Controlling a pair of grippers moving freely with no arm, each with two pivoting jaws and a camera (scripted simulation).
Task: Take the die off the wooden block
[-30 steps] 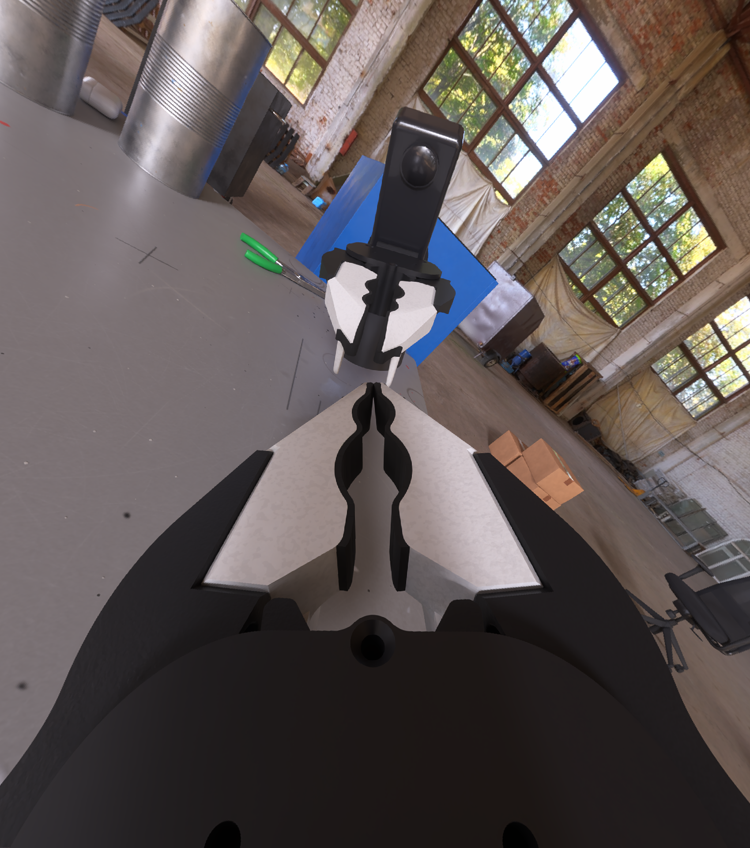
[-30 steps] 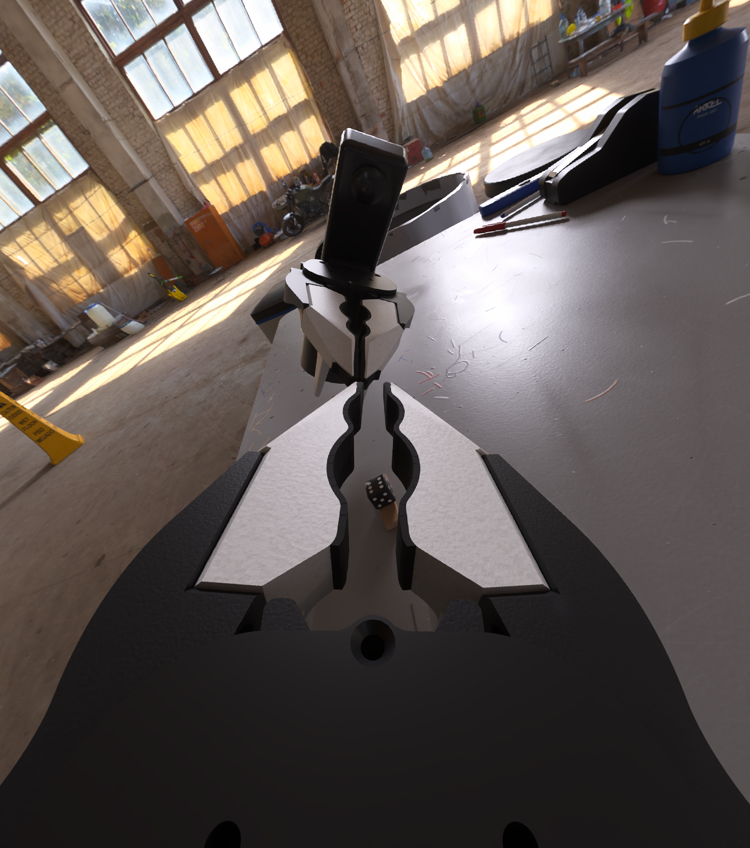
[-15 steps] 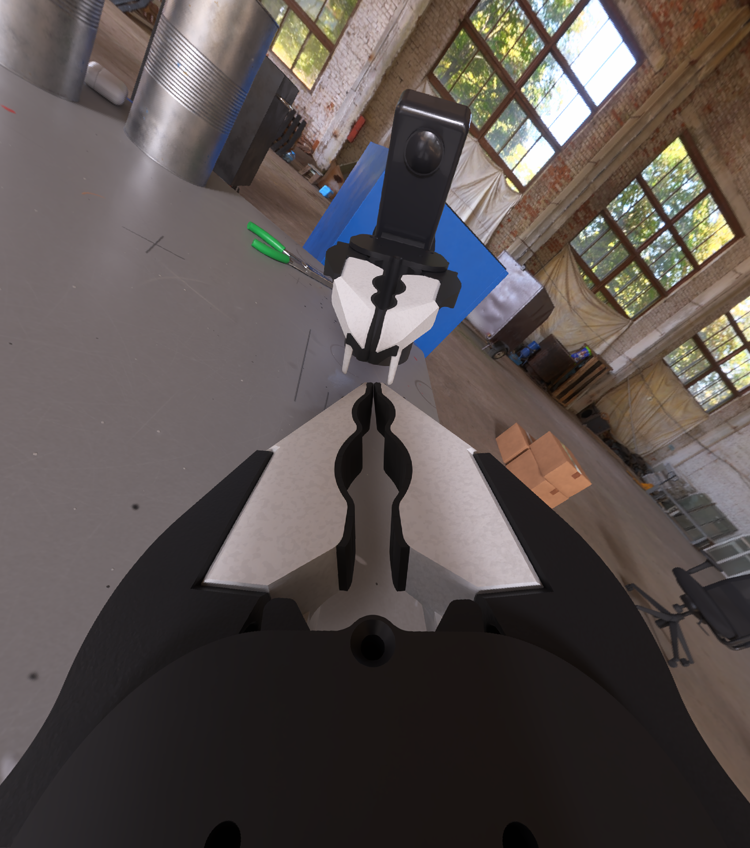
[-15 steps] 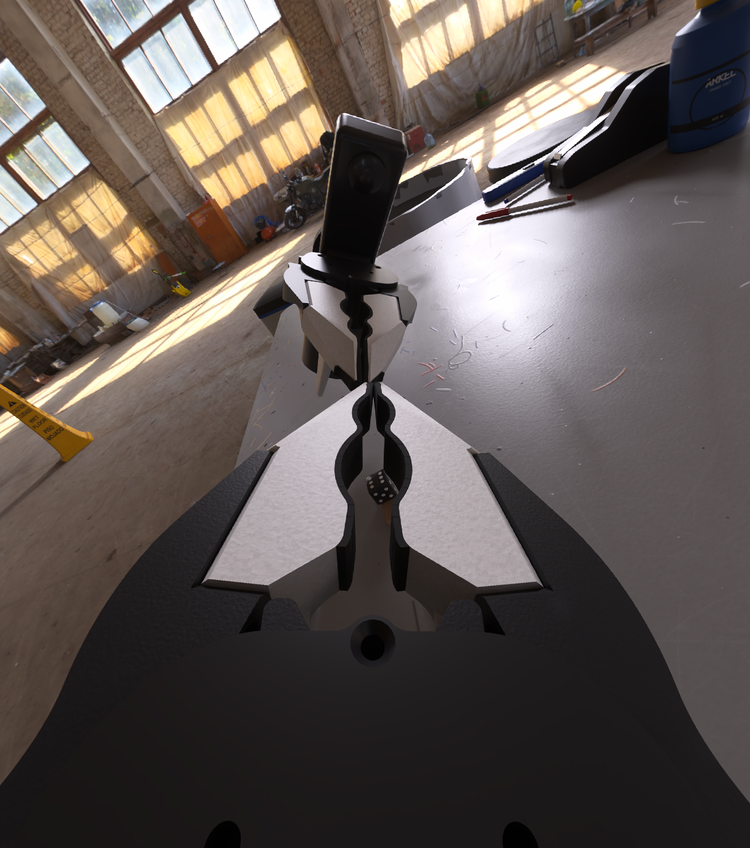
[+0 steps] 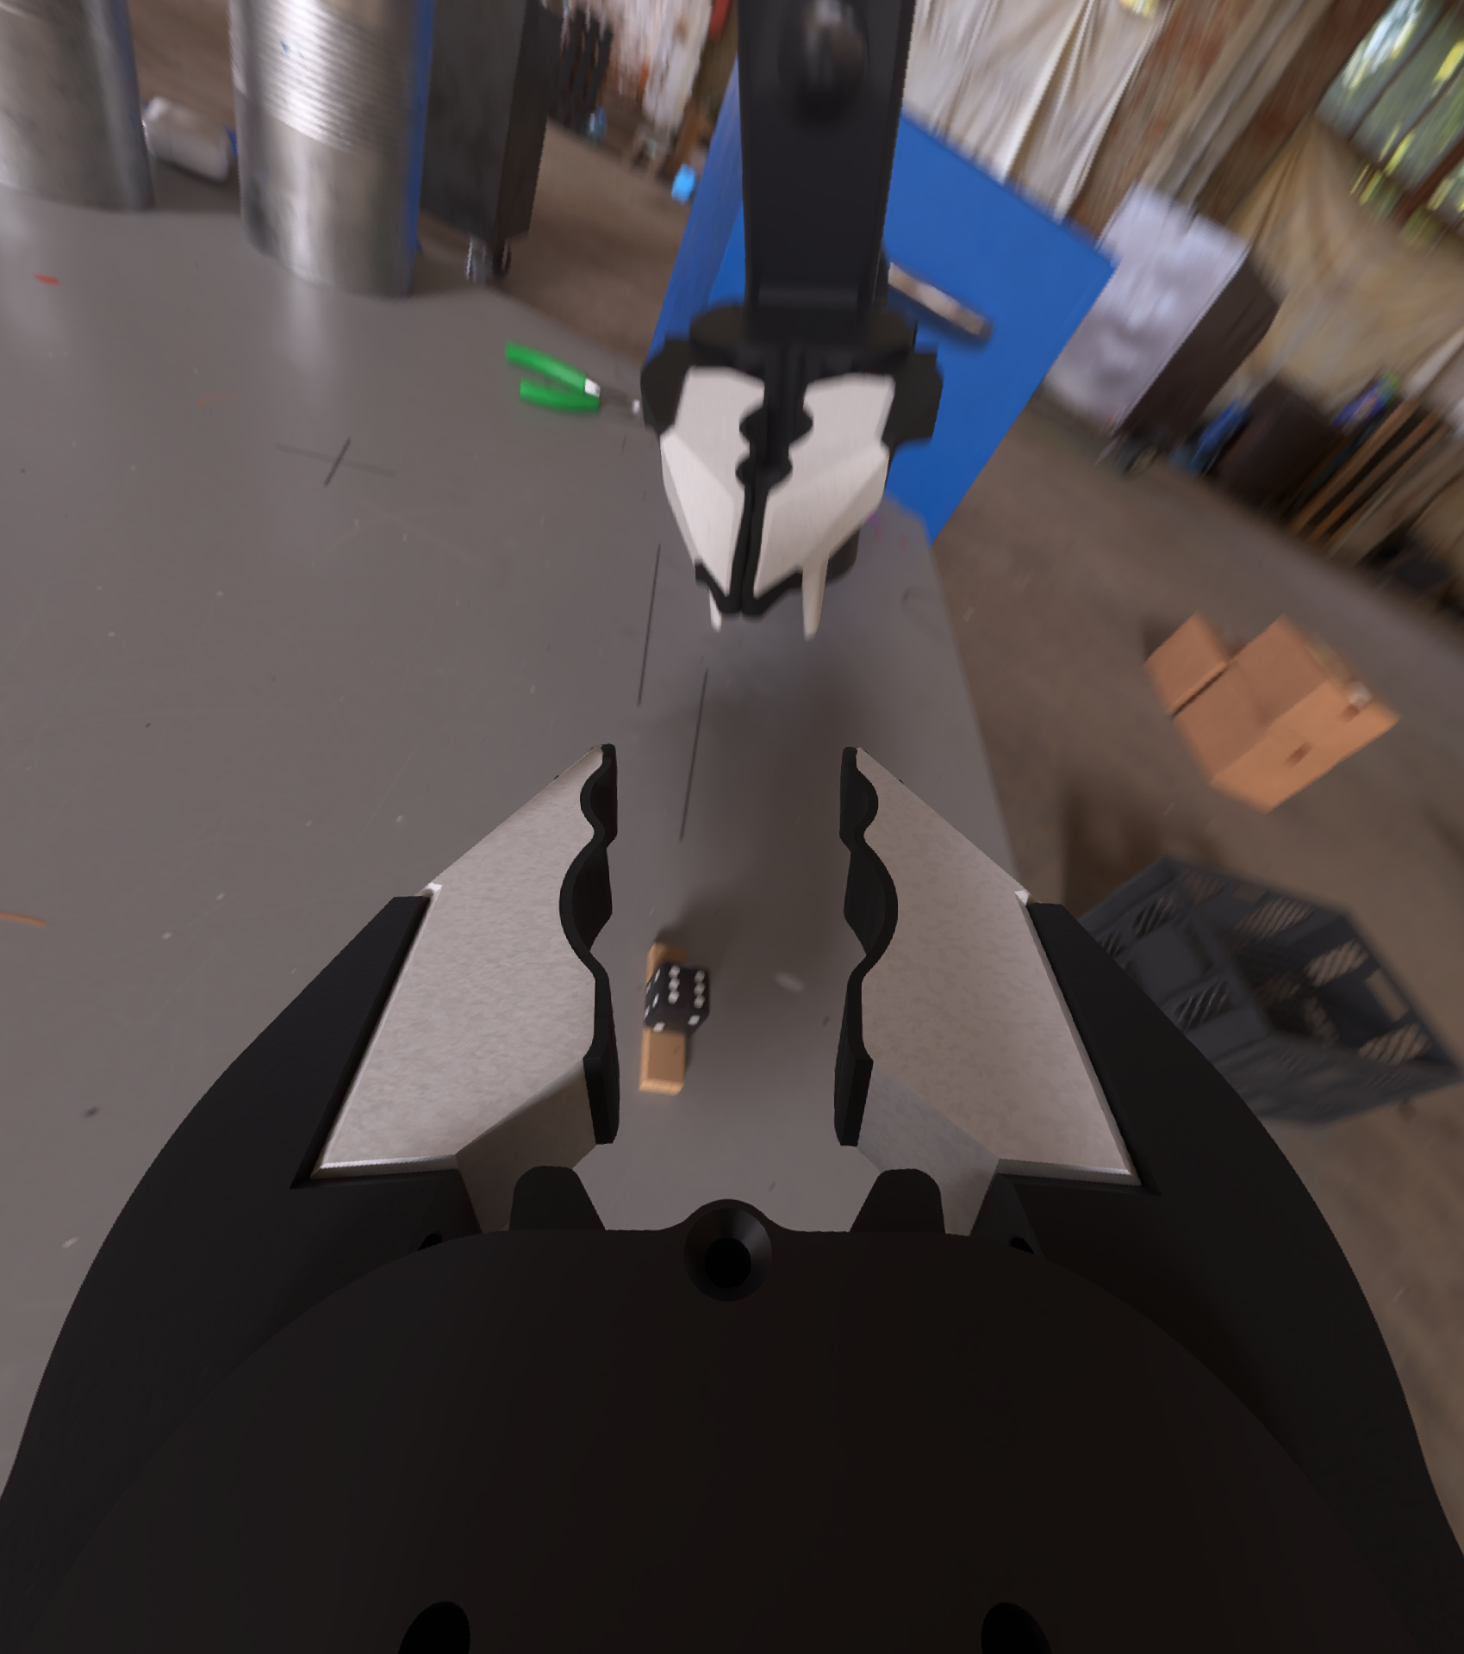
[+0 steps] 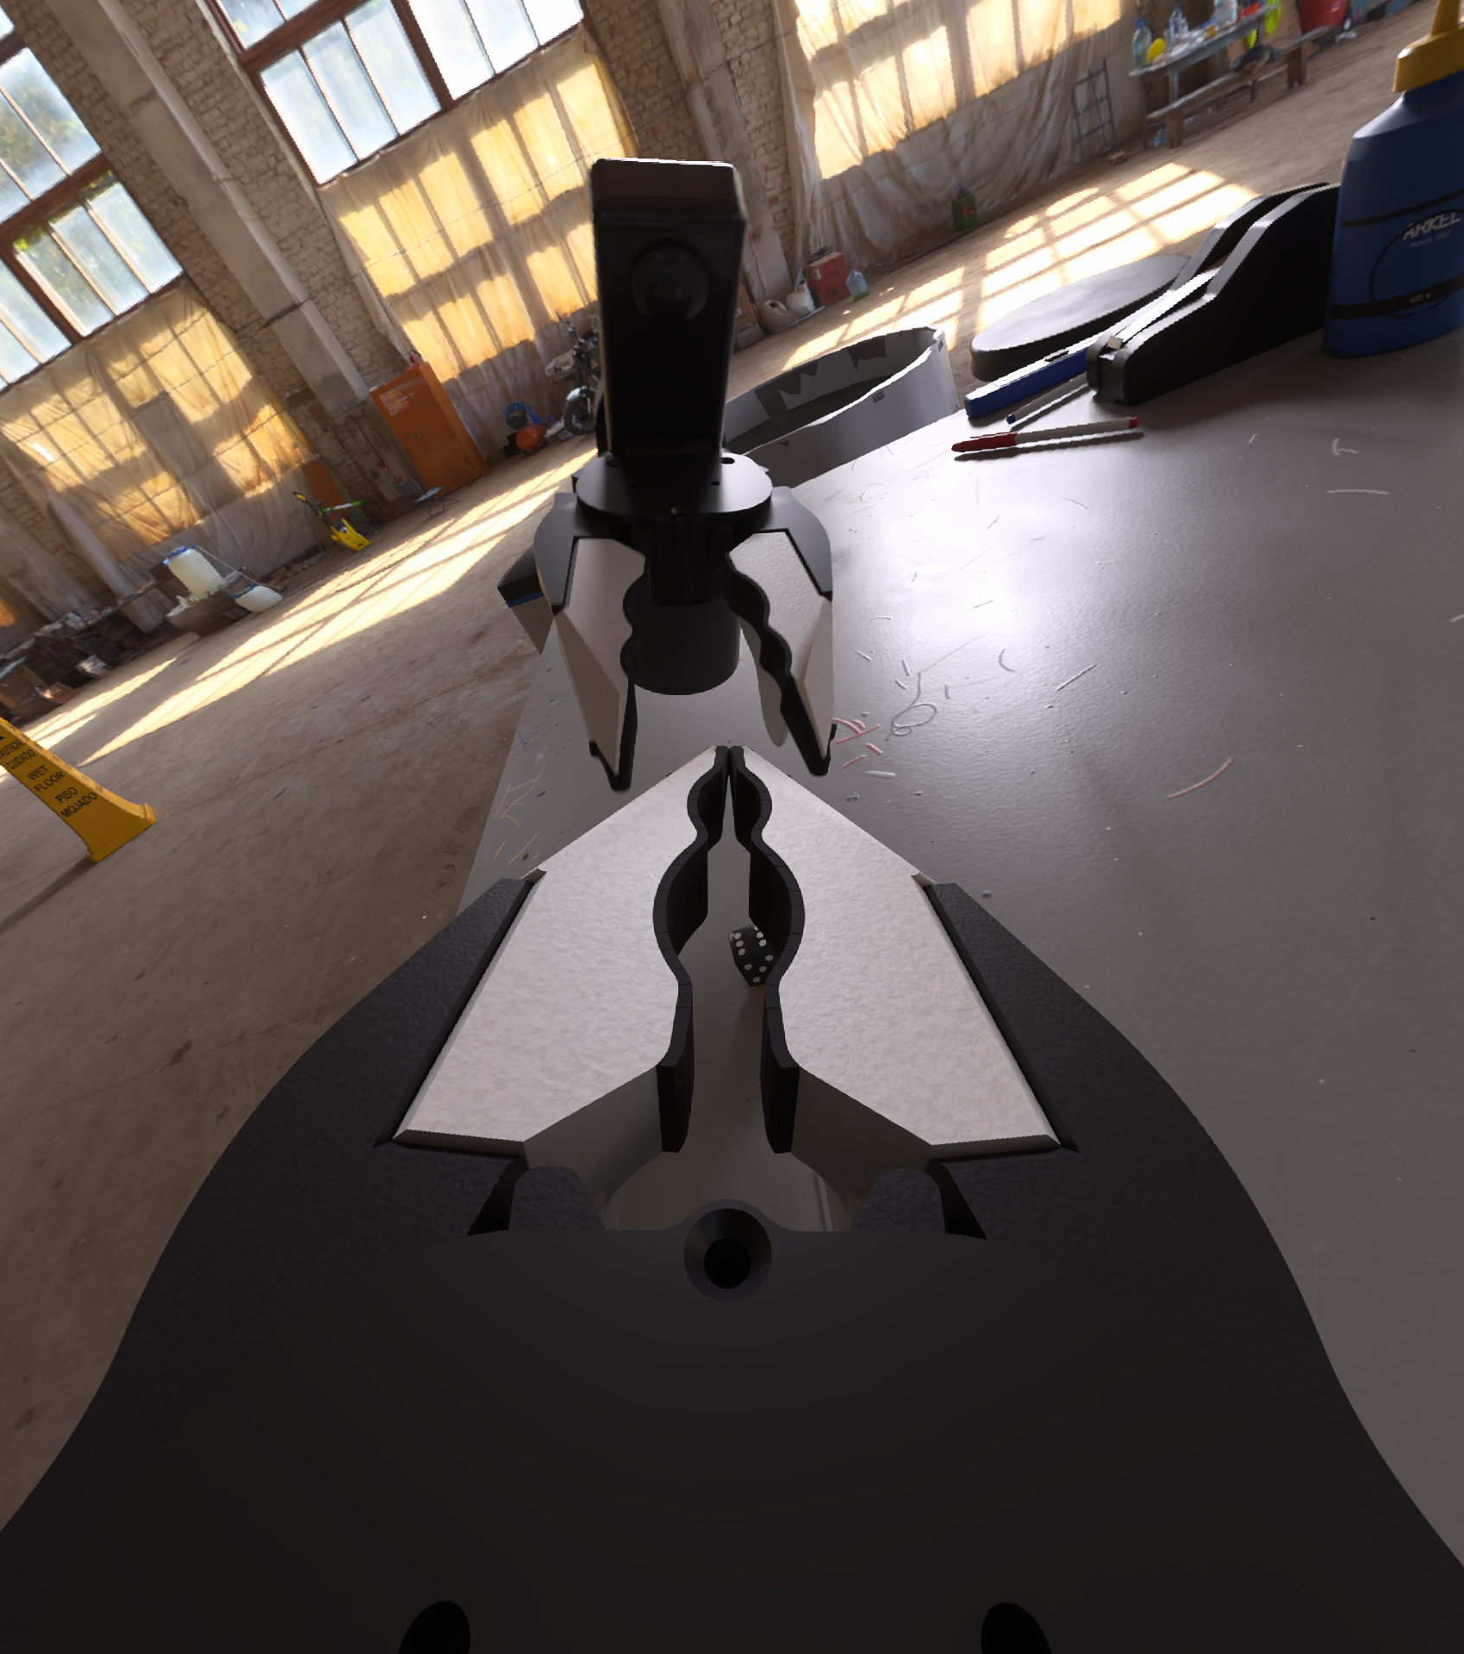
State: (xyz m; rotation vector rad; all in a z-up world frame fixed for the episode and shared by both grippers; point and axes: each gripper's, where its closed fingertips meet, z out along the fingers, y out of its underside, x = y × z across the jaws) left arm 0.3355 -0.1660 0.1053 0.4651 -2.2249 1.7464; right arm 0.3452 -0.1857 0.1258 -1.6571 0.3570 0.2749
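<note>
**Die on block, left gripper spread above it, right gripper closed**

Your die (image 5: 676,993) is black with white pips and sits on top of the wooden block (image 5: 663,1056), a small tan piece lying flat on the grey table (image 5: 218,716). In your left wrist view the pair shows between the two fingers, nearer the left one, with clear table on either side. Nothing is touching the die.

Your left gripper (image 5: 726,779) has its jaws spread wide, with a broad gap between the fingertips. The right wrist view confirms this: the left gripper (image 6: 715,770) hangs tips-down over the table with its fingers well parted.

Your right gripper (image 6: 726,756) has its jaws drawn together until the tips nearly meet, and it holds nothing. Through the gap behind its tips you see the die (image 6: 753,954), with only a sliver of the block under it. From the left wrist view, the right gripper (image 5: 755,618) points down at the table beyond the die, well apart from it, fingers closed.

Farther out on the table: green-handled pliers (image 5: 553,380) and two metal cans (image 5: 316,143) on one side; a blue bottle (image 6: 1417,206), a black case (image 6: 1202,286) and pens (image 6: 1046,437) on the other. The left view's background is blurred.
</note>
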